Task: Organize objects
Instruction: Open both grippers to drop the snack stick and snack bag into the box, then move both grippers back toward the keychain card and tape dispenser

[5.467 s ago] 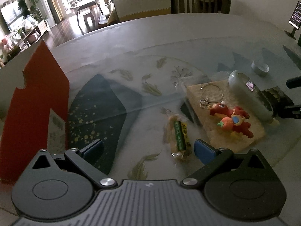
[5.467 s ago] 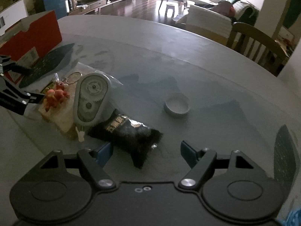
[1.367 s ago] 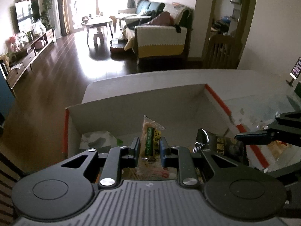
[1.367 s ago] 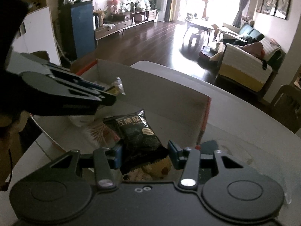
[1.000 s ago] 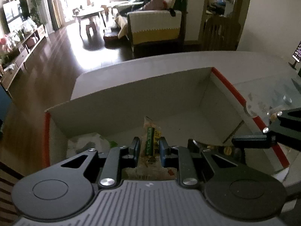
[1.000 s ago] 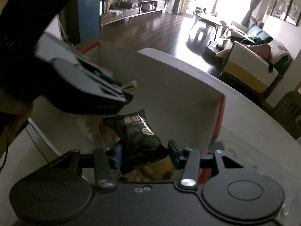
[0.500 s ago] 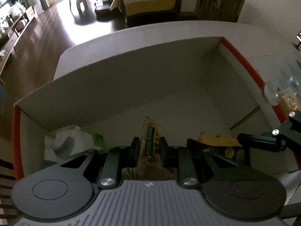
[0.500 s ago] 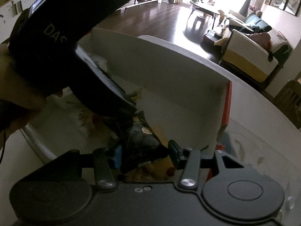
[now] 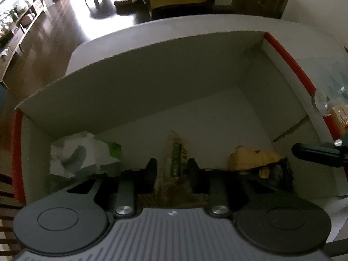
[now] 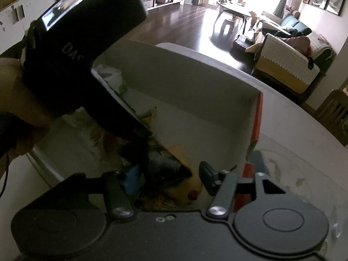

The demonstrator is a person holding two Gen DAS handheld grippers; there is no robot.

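Note:
Both grippers reach down into an open cardboard box (image 9: pixel 152 82) with a red outer edge. My left gripper (image 9: pixel 172 165) has its fingers slightly parted around a clear snack pack with a green label (image 9: pixel 176 154), which rests on the box floor. My right gripper (image 10: pixel 169 176) is open a little. A black snack packet (image 10: pixel 165 165) droops between its fingers onto yellowish items, with a gap on its right side. In the left wrist view that black packet (image 9: pixel 274 171) lies at the right, below a finger (image 9: pixel 315 152) of my right gripper.
A crumpled white and green wrapper (image 9: pixel 74 154) lies in the box's left corner. A hand (image 10: pixel 13 91) holding the left tool fills the left of the right wrist view. The box's red rim (image 10: pixel 256 117) borders the glass table (image 10: pixel 293 163). A living room lies beyond.
Both grippers have sunk deeper into the box. The fingers of each have spread slightly, and the black packet has tipped down onto the items beneath it.

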